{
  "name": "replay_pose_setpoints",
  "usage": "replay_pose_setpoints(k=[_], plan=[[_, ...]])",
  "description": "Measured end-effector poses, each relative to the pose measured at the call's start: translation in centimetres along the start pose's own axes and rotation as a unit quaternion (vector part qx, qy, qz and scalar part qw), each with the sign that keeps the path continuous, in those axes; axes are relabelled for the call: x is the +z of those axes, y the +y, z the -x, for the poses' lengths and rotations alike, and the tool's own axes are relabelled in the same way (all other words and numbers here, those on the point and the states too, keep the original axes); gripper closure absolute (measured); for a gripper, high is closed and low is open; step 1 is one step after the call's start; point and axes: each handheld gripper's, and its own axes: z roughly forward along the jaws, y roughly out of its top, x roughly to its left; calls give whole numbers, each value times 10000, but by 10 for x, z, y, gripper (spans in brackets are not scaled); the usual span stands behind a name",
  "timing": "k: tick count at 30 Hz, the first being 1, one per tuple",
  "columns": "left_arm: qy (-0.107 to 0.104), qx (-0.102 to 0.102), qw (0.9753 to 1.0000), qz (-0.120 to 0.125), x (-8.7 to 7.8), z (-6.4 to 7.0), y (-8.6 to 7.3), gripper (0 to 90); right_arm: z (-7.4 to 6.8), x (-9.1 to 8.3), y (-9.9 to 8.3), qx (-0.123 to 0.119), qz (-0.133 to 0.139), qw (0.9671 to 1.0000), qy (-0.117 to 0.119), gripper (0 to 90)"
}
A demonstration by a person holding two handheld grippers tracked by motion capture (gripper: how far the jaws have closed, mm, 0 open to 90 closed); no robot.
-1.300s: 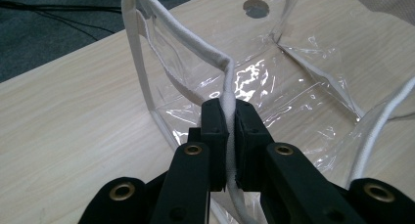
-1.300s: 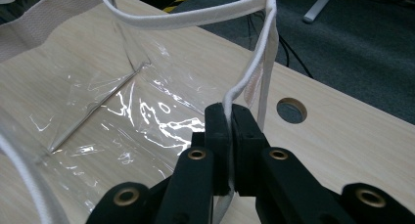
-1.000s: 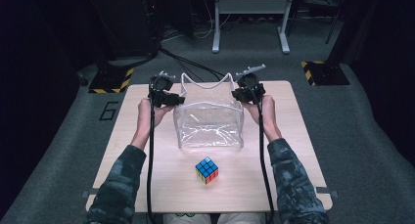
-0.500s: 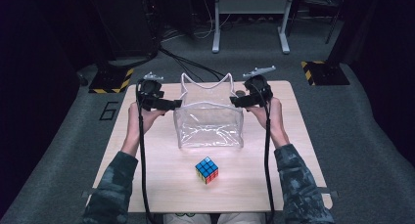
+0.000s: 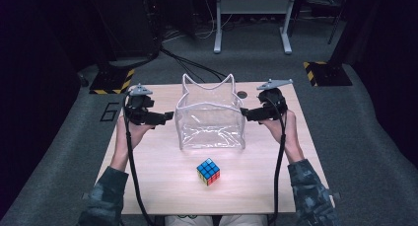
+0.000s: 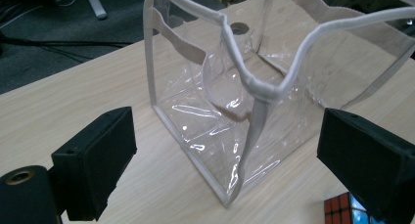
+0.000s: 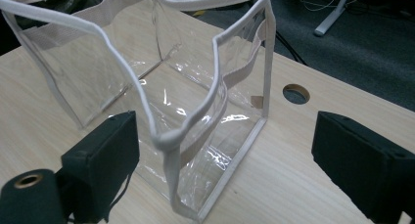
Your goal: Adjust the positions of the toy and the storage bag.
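High view shows our left gripper (image 5: 167, 118) and right gripper (image 5: 245, 113) flanking the clear bag (image 5: 211, 120) standing mid-table, the cube (image 5: 208, 171) lying near in front of it. Both sets of jaws gape wide, holding nothing. We judge we're lining up on the bag's side rims; next, each should close on its rim.

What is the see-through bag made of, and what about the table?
The clear bag looks like soft, glossy plastic film: the table shows through its walls, and they wrinkle and catch bright glints. Its whitish edging seems to be fabric tape, though that is hard to tell. The table looks like pale wood or wood-look laminate, matte, with fine grain lines.
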Motion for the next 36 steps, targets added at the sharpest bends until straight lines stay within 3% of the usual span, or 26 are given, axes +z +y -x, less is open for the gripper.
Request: replay_pose_setpoints(k=[14,22,28,36], plan=[[158,35,9997,-201,4,-2,-50,37,-4,-8,-45,-40,-64,10000,23,50],[133,36,9993,-347,13,-2,-84,27,-17,-8,-71,-149,-83,9998,131,15],[71,-184,9988,-453,24,-9,-118,22,-32,2,-95,-332,-222,9991,175,1],[42,-428,9976,-541,43,-24,-159,8,-46,19,-127,-221,-270,9988,348,1]])
